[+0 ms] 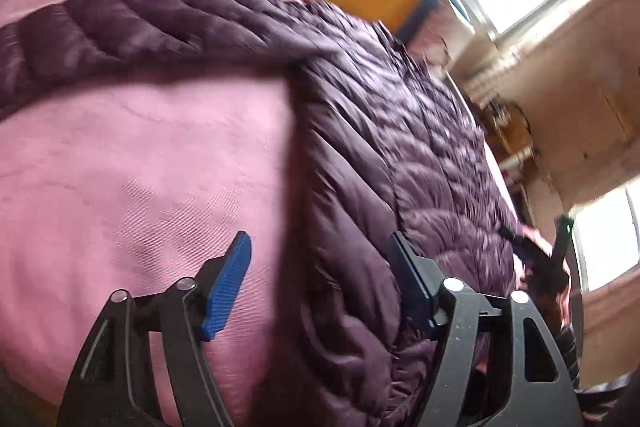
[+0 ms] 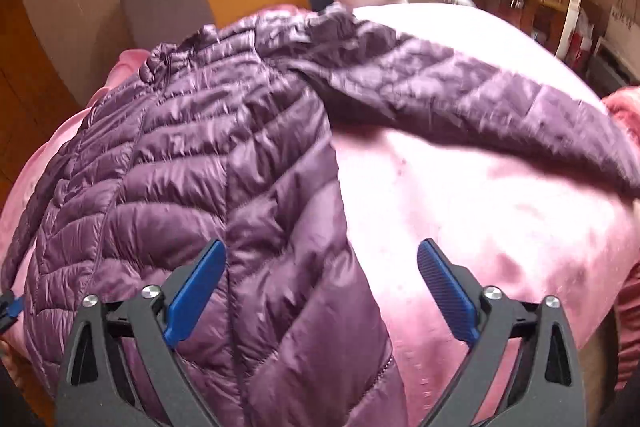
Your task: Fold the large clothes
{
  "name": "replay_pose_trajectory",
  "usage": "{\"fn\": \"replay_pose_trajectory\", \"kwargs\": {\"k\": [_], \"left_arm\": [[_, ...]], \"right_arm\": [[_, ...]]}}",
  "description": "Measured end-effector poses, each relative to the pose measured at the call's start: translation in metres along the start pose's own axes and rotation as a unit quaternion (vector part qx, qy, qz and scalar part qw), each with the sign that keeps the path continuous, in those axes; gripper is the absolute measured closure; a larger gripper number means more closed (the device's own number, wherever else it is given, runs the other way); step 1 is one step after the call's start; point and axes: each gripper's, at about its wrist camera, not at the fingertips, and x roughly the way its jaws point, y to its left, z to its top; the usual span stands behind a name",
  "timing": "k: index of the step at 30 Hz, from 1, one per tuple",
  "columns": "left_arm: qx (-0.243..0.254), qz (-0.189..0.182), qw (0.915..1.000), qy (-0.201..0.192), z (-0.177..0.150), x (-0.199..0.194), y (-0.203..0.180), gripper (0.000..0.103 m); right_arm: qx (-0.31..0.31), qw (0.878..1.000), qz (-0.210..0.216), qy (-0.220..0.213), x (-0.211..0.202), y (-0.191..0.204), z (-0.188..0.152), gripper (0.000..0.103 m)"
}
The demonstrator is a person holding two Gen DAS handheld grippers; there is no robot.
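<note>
While the purple jacket (image 2: 224, 155) lies spread on the pink bed (image 2: 460, 219), sleeves unfolded, both tools, left tool (image 1: 320, 283) and right tool (image 2: 320, 287), stand apart, holding nothing; next, grip a sleeve (image 2: 500, 95).

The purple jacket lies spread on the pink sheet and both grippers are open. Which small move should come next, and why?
Probably lower the right gripper and close it on the jacket hem edge between its fingers. Both grippers are open and hold nothing; the left gripper also straddles a jacket edge. The sleeve still lies spread over the pink sheet, so no fold has begun.
</note>
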Motion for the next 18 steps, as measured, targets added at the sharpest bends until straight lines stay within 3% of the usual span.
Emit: {"fn": "replay_pose_trajectory", "kwargs": {"k": [2,5,7,9,13,16,18], "left_arm": [[0.012,-0.005,0.9996,0.025,-0.009,0.014,-0.011,0.065],[0.032,0.016,0.9989,0.031,-0.024,0.022,-0.015,0.087],[0.013,0.015,0.9995,0.022,-0.029,0.016,-0.009,0.093],[0.006,0.018,0.9997,0.013,-0.033,0.005,-0.007,0.095],[-0.004,0.035,0.9994,0.005,-0.042,-0.003,-0.010,0.096],[-0.021,0.048,0.9986,0.002,-0.045,-0.007,-0.009,0.095],[-0.013,0.072,0.9973,-0.004,-0.039,-0.008,-0.020,0.087]], "right_arm": [[-0.010,1.000,0.002,0.000,0.008,0.004,-0.005,0.027],[-0.030,0.999,0.026,-0.002,0.012,0.017,-0.004,0.057],[-0.059,0.998,0.032,-0.001,0.014,0.032,-0.001,0.076],[-0.090,0.995,0.041,0.000,0.017,0.049,-0.002,0.082],[-0.143,0.988,0.050,0.000,0.017,0.072,-0.011,0.084],[-0.151,0.988,0.034,0.002,0.012,0.063,-0.017,0.086],[-0.139,0.990,0.017,0.001,0.008,0.046,-0.017,0.086]]}}
